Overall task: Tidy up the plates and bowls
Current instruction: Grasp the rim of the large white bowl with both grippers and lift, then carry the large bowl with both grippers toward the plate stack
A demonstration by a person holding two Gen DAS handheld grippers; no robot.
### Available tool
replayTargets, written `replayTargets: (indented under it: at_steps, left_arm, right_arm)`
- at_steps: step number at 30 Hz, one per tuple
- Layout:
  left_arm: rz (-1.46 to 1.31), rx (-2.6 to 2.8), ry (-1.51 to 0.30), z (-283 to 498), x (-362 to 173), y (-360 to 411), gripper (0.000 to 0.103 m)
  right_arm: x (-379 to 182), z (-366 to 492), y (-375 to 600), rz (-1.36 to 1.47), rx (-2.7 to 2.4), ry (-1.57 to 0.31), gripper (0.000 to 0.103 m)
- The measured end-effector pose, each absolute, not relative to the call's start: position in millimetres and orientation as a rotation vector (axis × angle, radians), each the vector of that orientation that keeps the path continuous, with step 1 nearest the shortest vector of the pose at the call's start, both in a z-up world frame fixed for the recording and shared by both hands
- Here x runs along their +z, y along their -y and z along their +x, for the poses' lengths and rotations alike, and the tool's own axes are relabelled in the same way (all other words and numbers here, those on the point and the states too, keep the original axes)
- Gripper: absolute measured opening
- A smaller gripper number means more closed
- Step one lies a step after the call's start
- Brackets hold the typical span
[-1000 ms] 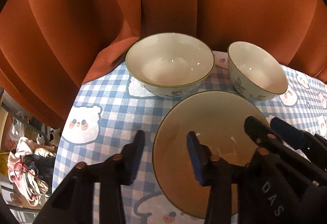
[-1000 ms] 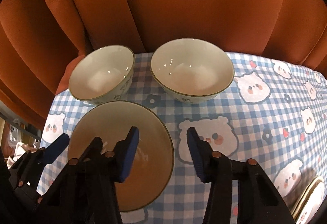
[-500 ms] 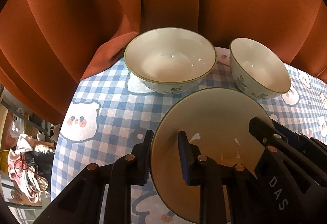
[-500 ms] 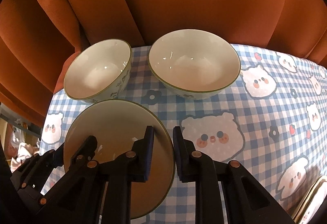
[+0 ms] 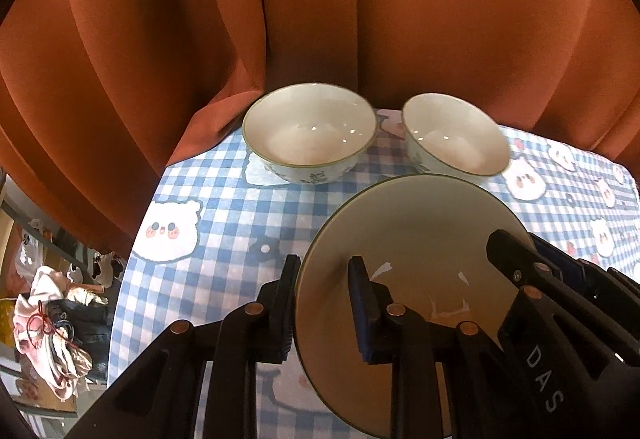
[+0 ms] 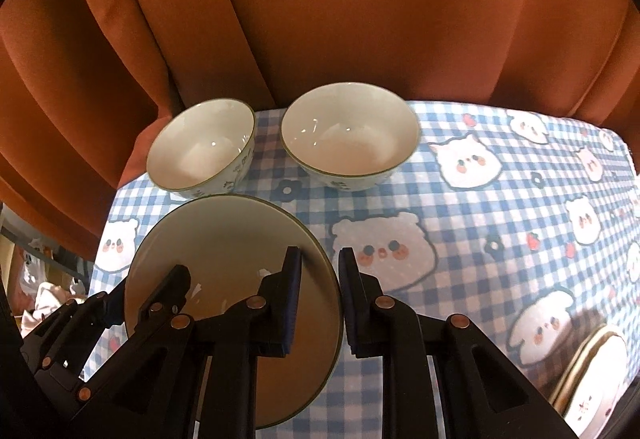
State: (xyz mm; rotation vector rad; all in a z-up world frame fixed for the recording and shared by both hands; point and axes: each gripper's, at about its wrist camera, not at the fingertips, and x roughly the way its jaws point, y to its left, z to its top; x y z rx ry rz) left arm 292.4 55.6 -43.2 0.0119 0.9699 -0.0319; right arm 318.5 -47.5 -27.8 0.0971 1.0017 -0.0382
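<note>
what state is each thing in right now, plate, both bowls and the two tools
plate: gripped at opposite rim edges by both tools, seemingly lifted
left tool: shut on the plate's left rim
right tool: shut on the plate's right rim
wide bowl: upright, empty, on the tablecloth
small bowl: upright, empty, beside the wide bowl

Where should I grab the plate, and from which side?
Grip the plate by its thin rim, from the near edge, one finger above and one below. It is flat and shallow, so only the rim gives purchase. The left gripper and right gripper already straddle opposite rim edges.
</note>
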Motion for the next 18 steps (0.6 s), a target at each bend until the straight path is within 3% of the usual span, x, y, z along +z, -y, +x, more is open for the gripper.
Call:
replayTargets:
  at_steps: [18]
  left_arm:
    - [0.01, -0.089, -0.962, 188.1, -26.2, -20.9, 0.022]
  right_arm:
    - [0.8, 200.4, 78.8, 0.103, -0.107, -0.96, 0.023]
